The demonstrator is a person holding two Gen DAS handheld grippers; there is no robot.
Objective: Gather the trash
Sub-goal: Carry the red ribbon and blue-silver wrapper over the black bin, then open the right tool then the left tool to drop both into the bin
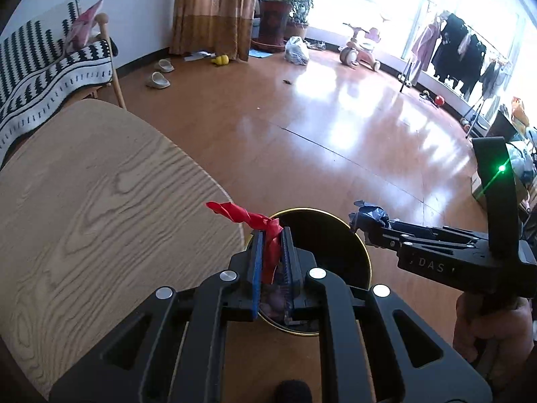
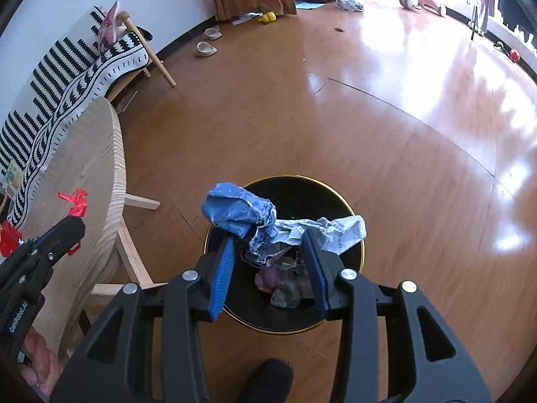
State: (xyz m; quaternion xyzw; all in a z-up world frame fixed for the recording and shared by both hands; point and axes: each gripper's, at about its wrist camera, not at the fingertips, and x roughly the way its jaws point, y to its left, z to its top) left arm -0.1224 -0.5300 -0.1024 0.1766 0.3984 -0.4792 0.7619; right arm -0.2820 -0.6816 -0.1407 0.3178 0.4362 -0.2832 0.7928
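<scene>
My left gripper (image 1: 272, 235) is shut on a red wrapper (image 1: 250, 219) at the edge of the wooden table (image 1: 100, 201), beside the bin. A black bin with a gold rim (image 2: 349, 211) stands on the floor and holds several pieces of trash (image 2: 282, 285); it also shows in the left wrist view (image 1: 362, 252). My right gripper (image 2: 270, 240) is above the bin with its jaws apart, and a crumpled blue and white wrapper (image 2: 268, 221) lies between the fingertips. The right gripper (image 1: 367, 221) also shows in the left wrist view, over the bin's far rim.
A bench with a black and white striped blanket (image 1: 40, 67) stands behind the table. Slippers (image 1: 157, 80), a plastic bag (image 1: 297, 50), a toy tricycle (image 1: 359, 47) and a clothes rack (image 1: 459, 50) are on the far floor. The table's legs (image 2: 134, 258) are left of the bin.
</scene>
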